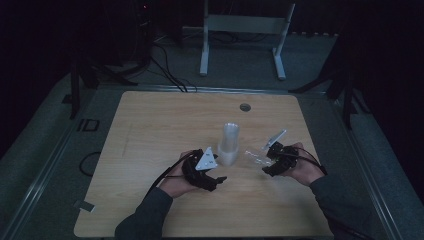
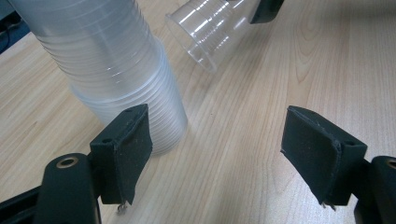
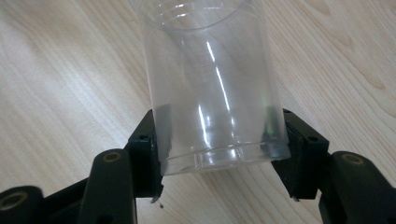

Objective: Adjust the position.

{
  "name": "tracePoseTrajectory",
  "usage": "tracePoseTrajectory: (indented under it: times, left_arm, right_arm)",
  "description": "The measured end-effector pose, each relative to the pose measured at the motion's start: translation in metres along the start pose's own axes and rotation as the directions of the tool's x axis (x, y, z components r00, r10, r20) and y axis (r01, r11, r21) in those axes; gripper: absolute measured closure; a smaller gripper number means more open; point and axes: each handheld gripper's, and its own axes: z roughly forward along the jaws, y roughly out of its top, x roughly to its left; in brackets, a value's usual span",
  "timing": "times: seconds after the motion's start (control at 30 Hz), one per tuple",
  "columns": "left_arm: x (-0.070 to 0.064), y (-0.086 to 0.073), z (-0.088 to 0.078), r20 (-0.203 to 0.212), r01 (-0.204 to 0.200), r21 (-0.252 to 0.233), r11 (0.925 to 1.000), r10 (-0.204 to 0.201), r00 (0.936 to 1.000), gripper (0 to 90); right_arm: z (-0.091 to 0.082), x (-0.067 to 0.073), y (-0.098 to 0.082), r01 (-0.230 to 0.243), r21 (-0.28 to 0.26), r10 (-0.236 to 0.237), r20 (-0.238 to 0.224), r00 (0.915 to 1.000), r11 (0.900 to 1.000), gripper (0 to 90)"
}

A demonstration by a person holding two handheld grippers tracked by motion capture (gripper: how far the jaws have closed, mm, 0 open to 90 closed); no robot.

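Clearly the right gripper (image 3: 219, 154) is pinching a single clear cup (image 3: 210, 88) near its base, one pad on each side of the wall, and holds it tilted above the table (image 1: 150, 130), its mouth toward the stack (image 1: 228, 145). The stack of nested cups stands upright near the table's middle, between the two hands. The left gripper (image 2: 217, 149) sits just beside the stack's foot with its jaws spread and nothing between them; one pad is near the lowest cup, though I cannot tell whether it touches.

The cup looks very light, thin-walled and springy, so a hard squeeze would likely buckle or crack it, and the smooth plastic may slip. The stiffer ring at the base or the rolled rim is probably the safest hold. The stack would tip easily, so steadying it low seems wise.
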Motion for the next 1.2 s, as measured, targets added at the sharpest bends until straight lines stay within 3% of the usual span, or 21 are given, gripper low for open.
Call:
tracePoseTrajectory:
  times: [0.33, 0.57, 0.77, 0.93, 1.2]
  left_arm:
    - [-0.001, -0.001, 0.002, 0.001, 0.003, -0.001, 1.0000, -0.003, 1.0000, 23.9]
    - [-0.001, 0.000, 0.002, 0.000, 0.002, 0.002, 1.0000, -0.002, 1.0000, 23.9]
    - [-0.002, 0.000, 0.002, -0.002, 0.002, 0.002, 1.0000, -0.001, 1.0000, 23.9]
    - [-0.002, -0.001, 0.003, -0.003, 0.001, 0.002, 1.0000, -0.001, 1.0000, 23.9]
    - [-0.002, -0.001, 0.003, -0.005, 0.003, 0.002, 1.0000, -0.003, 1.0000, 23.9]
  right_arm:
    - [-0.001, -0.009, -0.006, -0.081, -0.038, 0.083, 0.036, 0.9959, 0.996, 42.1]
    - [0.002, -0.015, -0.010, -0.174, -0.059, 0.178, 0.076, 0.9811, 0.983, 42.2]
    - [0.005, -0.020, -0.011, -0.258, -0.082, 0.265, 0.091, 0.9601, 0.963, 42.2]
    - [0.009, -0.023, -0.013, -0.300, -0.091, 0.309, 0.114, 0.9441, 0.950, 42.2]
    - [0.011, -0.031, -0.019, -0.396, -0.125, 0.411, 0.133, 0.9019, 0.910, 42.2]
